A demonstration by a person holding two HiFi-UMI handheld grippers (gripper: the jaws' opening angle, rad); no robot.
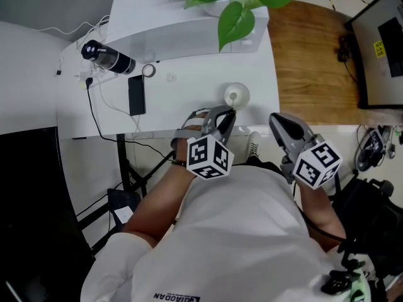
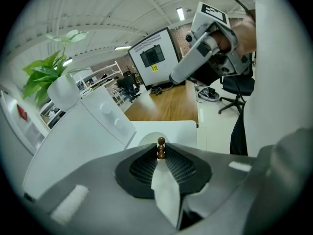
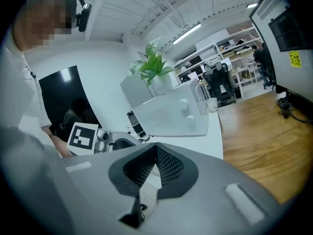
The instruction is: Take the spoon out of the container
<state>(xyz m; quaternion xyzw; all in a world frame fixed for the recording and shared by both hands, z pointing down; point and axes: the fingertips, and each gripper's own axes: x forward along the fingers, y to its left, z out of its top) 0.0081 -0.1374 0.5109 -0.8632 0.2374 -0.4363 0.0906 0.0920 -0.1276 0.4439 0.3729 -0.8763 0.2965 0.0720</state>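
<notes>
A small round white container (image 1: 237,95) stands near the table's front edge. A spoon's brown turned handle tip (image 2: 160,148) sticks up between the jaws of my left gripper (image 2: 160,157), which is shut on it. Just behind the tip lies the container (image 2: 146,140). In the head view the left gripper (image 1: 230,114) reaches the container's near side. My right gripper (image 1: 275,119) hangs off the table's front right corner, shut and empty. Its closed tips (image 3: 155,148) point across the table. The spoon's bowl is hidden.
A black bottle (image 1: 108,58) lies at the table's left, with a dark phone (image 1: 136,95) and a tape ring (image 1: 148,70) near it. A white box-shaped appliance (image 1: 189,33) and a green plant (image 1: 236,2) fill the back. Cables hang at the left; wooden floor (image 1: 312,55) lies to the right.
</notes>
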